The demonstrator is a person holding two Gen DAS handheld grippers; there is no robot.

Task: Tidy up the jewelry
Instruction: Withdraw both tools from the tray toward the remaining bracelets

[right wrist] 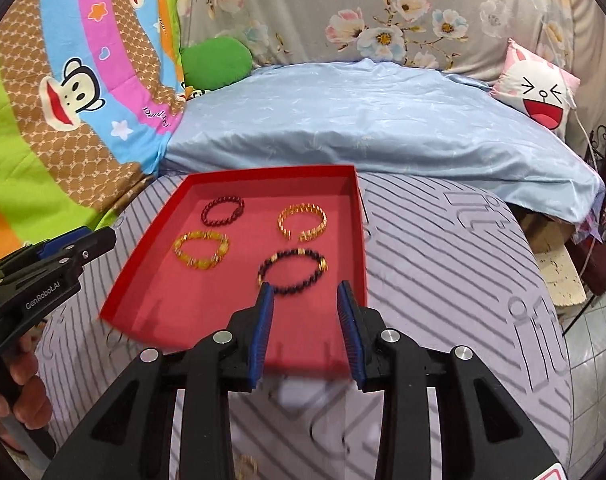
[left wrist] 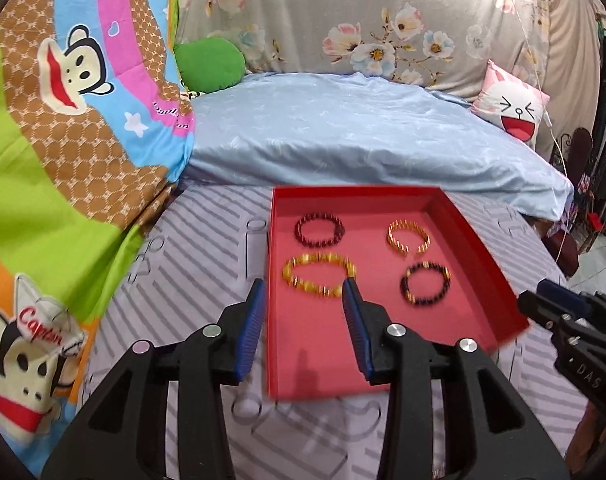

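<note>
Left claw (left wrist: 303, 284) and right claw (right wrist: 303, 286) both spread, empty, above red tray (left wrist: 483, 240) of bracelets

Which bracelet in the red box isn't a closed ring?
The gold bangle, at the far right of the red box. It has a gap; the other three are closed loops.

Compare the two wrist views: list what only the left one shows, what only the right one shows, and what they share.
Left wrist only: the open left tool up close and the right tool's tip at the right edge.

Right wrist only: the open right tool up close, a hand gripping the left tool's handle, and tiled floor.

Both: the red tray holding four bracelets, the striped cover, the blue pillow.
</note>
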